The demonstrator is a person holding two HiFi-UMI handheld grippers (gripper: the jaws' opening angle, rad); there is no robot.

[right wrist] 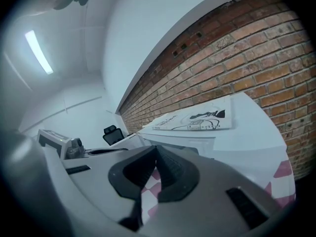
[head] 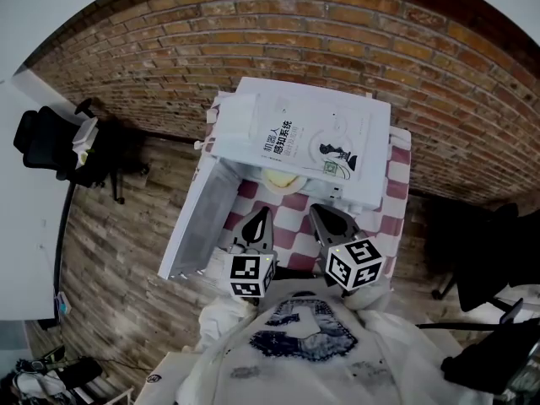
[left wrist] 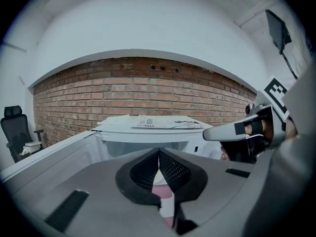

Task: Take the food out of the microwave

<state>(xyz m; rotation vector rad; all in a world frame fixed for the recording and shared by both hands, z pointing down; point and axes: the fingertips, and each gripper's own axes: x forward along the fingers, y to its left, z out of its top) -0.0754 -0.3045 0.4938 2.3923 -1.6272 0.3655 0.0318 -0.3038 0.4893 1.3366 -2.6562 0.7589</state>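
Before the open microwave [head: 337,129], over checked cloth [head: 291,226]: left gripper [head: 263,213] jaws pressed together, nothing btwn; right gripper [head: 315,211] jaws likewise closed, empty; food [head: 283,176], pale yellowish, sits inside the cavity, untouched by either tip.

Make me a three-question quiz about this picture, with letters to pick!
1. Where does the book lie? A on the floor; B on top of the microwave; C on a chair.
2. What colours are the squares of the cloth? A pink and white; B blue and yellow; C green and black.
3. How is the microwave's door? A shut; B taken off; C swung open.
Answers: 1 B, it lies flat on its top. 2 A, checks show beside the microwave. 3 C, it stands out leftward.
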